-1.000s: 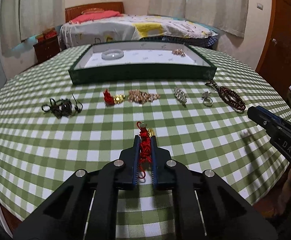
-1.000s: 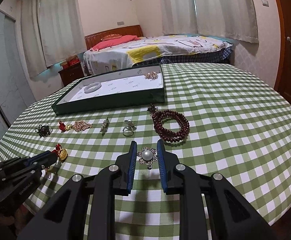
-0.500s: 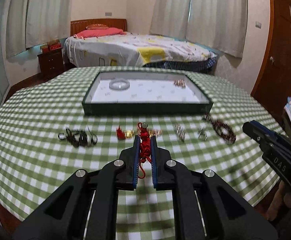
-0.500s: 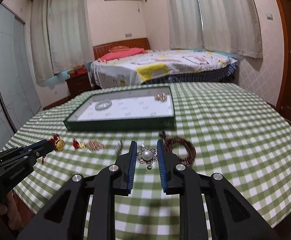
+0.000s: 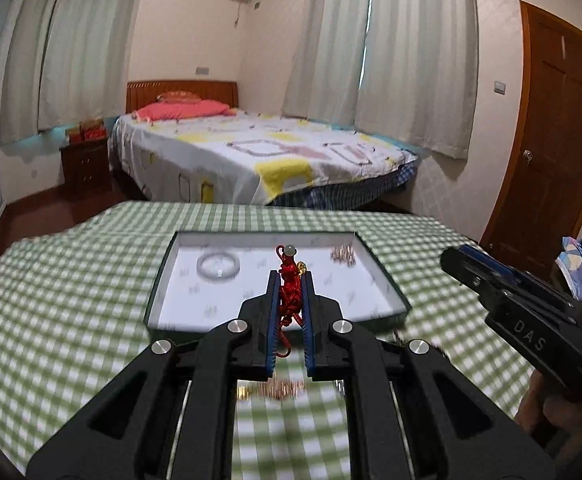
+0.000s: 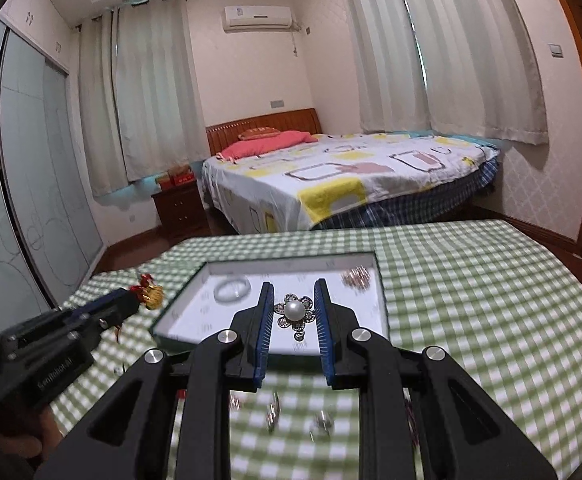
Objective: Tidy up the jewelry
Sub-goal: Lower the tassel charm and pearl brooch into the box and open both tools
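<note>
Left wrist shows our left claw (image 5: 290,292) clamping the red knotted charm (image 5: 289,294); our right claw (image 6: 293,312) grips the pearl brooch (image 6: 294,312). We should lower both gently into the tray (image 5: 387,284), apart.

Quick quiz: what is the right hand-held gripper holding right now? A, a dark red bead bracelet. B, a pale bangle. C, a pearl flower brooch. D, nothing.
C: the right hand-held gripper is shut on the pearl flower brooch, held above the tray, where the pale bangle lies.
</note>
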